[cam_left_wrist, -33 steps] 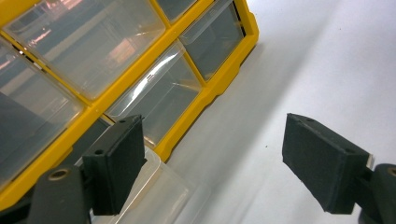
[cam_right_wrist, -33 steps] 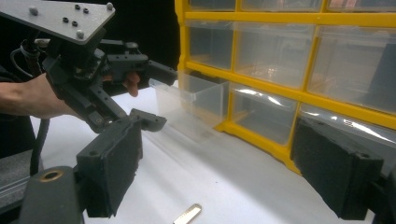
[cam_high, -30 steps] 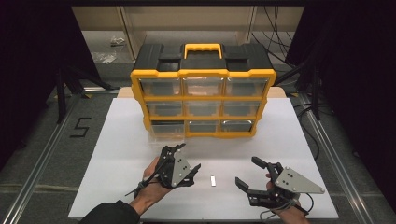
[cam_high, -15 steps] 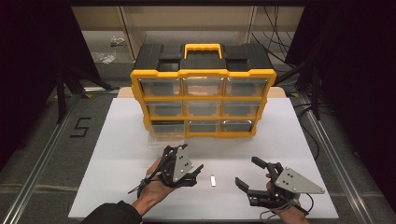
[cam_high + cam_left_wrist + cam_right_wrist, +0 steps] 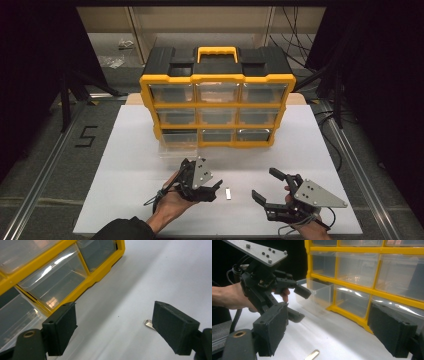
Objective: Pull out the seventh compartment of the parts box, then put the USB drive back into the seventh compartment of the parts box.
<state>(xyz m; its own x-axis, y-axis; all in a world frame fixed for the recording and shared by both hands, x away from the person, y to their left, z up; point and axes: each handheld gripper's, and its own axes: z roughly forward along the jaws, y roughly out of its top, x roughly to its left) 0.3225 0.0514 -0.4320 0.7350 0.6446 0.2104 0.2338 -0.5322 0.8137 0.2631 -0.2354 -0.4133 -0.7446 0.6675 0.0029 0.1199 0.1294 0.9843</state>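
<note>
You work at a white table (image 5: 125,150) that stands on a grey floor (image 5: 45,165), where a black "5" (image 5: 86,136) is marked to your left. Metal rails (image 5: 350,165) run along both sides of the table. Beyond it, a pale shelf (image 5: 115,50) holds small bags, cables (image 5: 295,35) hang at the far right, and darkness closes in on either side.

On the table (image 5: 125,150), the drawer cabinet (image 5: 217,107) stands at twelve o'clock, with one pulled-out drawer (image 5: 177,149) (bottom row, its left end) lying on the table just before it. The small metal piece (image 5: 228,193) lies near six o'clock, between the left gripper (image 5: 202,187) at its nine and the right gripper (image 5: 267,187) at its three.
</note>
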